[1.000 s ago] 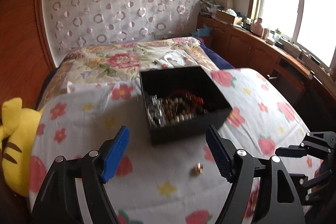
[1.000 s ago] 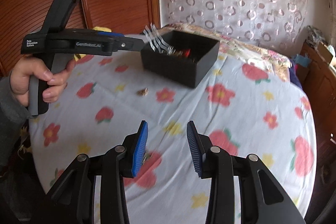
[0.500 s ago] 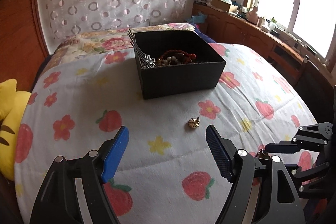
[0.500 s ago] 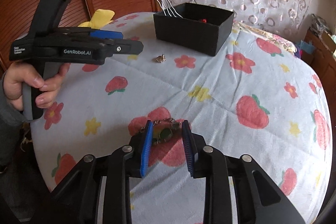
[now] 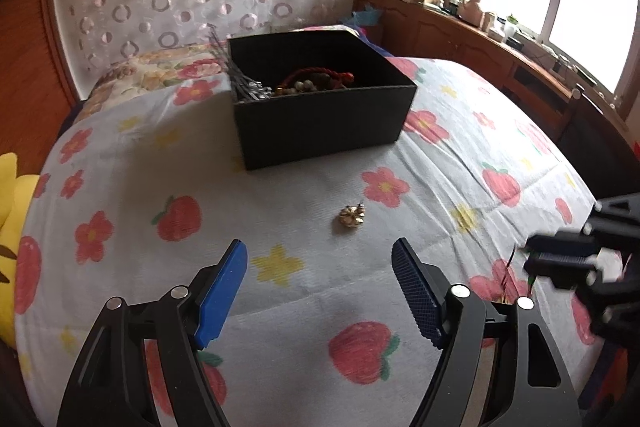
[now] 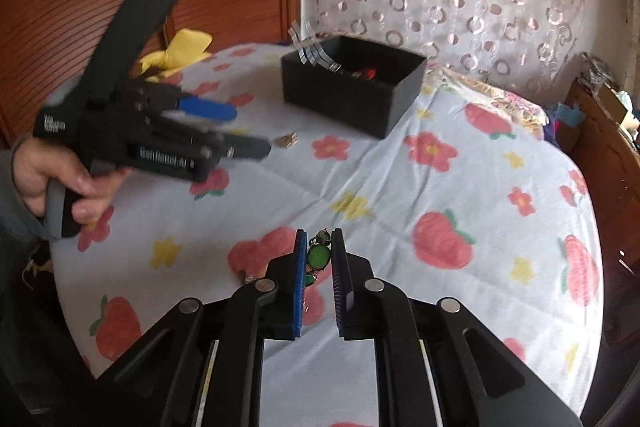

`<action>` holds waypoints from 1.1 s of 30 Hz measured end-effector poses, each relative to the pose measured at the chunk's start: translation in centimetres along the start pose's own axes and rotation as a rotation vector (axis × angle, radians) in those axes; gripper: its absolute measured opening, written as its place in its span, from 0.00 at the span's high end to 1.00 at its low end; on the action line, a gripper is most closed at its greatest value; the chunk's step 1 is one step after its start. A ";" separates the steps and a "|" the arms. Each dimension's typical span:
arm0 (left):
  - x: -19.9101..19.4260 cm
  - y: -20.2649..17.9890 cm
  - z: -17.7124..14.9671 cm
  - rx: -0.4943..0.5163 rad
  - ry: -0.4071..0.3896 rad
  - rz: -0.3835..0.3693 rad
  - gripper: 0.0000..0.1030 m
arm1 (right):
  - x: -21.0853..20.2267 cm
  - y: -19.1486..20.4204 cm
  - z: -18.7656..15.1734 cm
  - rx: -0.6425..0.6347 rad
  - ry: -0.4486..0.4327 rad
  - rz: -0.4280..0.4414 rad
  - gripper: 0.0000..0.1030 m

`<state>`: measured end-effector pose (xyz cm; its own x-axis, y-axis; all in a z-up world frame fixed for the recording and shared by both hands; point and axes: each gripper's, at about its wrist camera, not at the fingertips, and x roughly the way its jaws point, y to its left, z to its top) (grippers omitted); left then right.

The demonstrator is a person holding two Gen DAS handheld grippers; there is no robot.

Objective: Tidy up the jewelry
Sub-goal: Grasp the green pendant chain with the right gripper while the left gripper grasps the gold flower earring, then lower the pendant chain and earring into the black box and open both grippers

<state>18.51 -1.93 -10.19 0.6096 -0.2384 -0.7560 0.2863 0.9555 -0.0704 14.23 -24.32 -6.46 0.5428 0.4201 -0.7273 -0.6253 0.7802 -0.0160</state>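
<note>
Bedroom light from the window falls on a bed (image 5: 120, 155) spread with a white cover printed in strawberries and flowers, and this cover is the working surface.

Nearest the right hand-held gripper (image 6: 319, 259) is the piece now being dealt with: a green-stone bracelet (image 6: 318, 258), its round green stones and dull metal links caught between the two blue pads, which stand close together on it. Part of the chain trails below the pads towards the cover; whether it is fully lifted off the cloth I cannot tell.

Further out lies a small gold charm (image 5: 352, 215), loose on the cover between the grippers and the box, touching nothing. Beyond it sits the black box (image 5: 320, 123), open-topped, already holding a red cord, brown beads and a bundle of silvery pins that lean against its left wall.

The left hand-held gripper (image 5: 320, 291) hangs above the cover with its jaws wide and nothing between them, pointing towards the gold charm.

By my reading, the step in hand is the pick-up of the bracelet. The next move calls for raising it until the loose chain hangs free, carrying it over the near wall of the box and parting the pads above the open half. The left side looks placed to take the charm afterwards, which needs a low, narrow pinch on so small a thing.
</note>
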 end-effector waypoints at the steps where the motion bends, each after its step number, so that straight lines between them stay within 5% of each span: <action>1: 0.2 -0.1 0.0 0.002 0.004 -0.004 0.37 | -0.2 -0.2 0.2 0.002 -0.009 -0.002 0.87; 16: 2.2 -2.0 2.0 0.056 0.036 -0.034 0.87 | -2.8 -1.9 2.8 0.000 -0.091 -0.035 0.87; 33: -1.4 -1.5 5.5 0.041 -0.069 -0.030 0.87 | -2.3 -3.6 8.0 -0.005 -0.141 -0.059 0.87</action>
<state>21.33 -4.03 -5.46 0.6493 -0.2790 -0.7075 0.3344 0.9403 -0.0640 19.71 -24.38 0.76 0.6519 0.4350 -0.6211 -0.5928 0.8031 -0.0597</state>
